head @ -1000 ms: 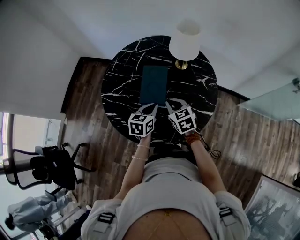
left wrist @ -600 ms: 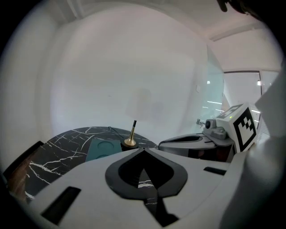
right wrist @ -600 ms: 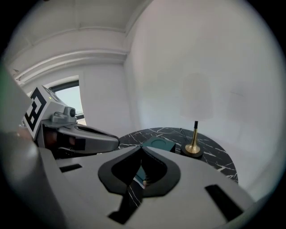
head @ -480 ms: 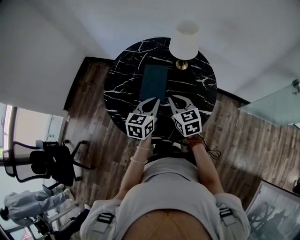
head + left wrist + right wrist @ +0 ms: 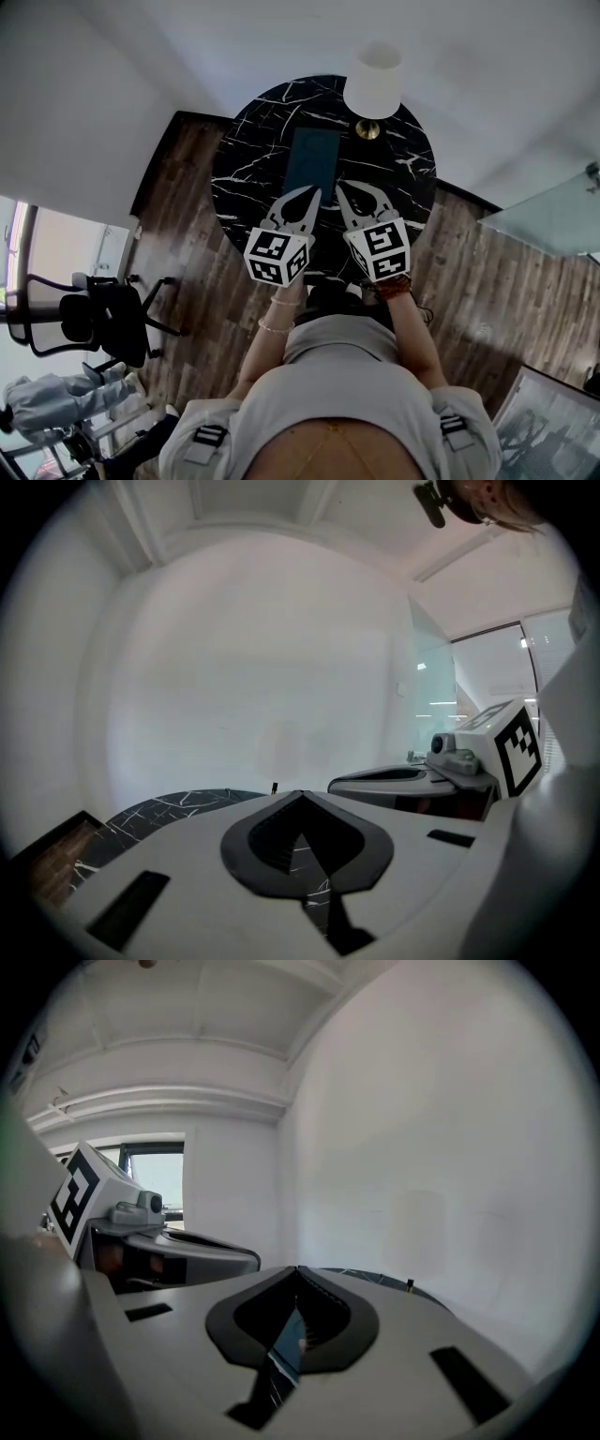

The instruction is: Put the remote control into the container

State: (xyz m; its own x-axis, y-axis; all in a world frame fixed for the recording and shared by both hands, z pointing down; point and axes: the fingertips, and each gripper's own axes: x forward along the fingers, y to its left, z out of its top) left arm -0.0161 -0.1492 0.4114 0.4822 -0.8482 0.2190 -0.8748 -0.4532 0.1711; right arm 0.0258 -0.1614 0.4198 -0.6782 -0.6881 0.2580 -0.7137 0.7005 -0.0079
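Left claw (image 5: 314,191), right claw (image 5: 339,187) raised; lamp (image 5: 373,82) near container (image 5: 312,161).

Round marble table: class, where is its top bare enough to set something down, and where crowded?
Bare: the left side, between the teal container and the table rim; the right side, in front of the lamp. Crowded: the near edge, where the left hand-held gripper and right hand-held gripper hover by the container.

Hidden from view
The container (image 5: 312,159) is too dark to show its contents; the left claw (image 5: 314,193) overlaps its near end, and the person's head (image 5: 330,302) hides the near rim of the surface (image 5: 244,169).
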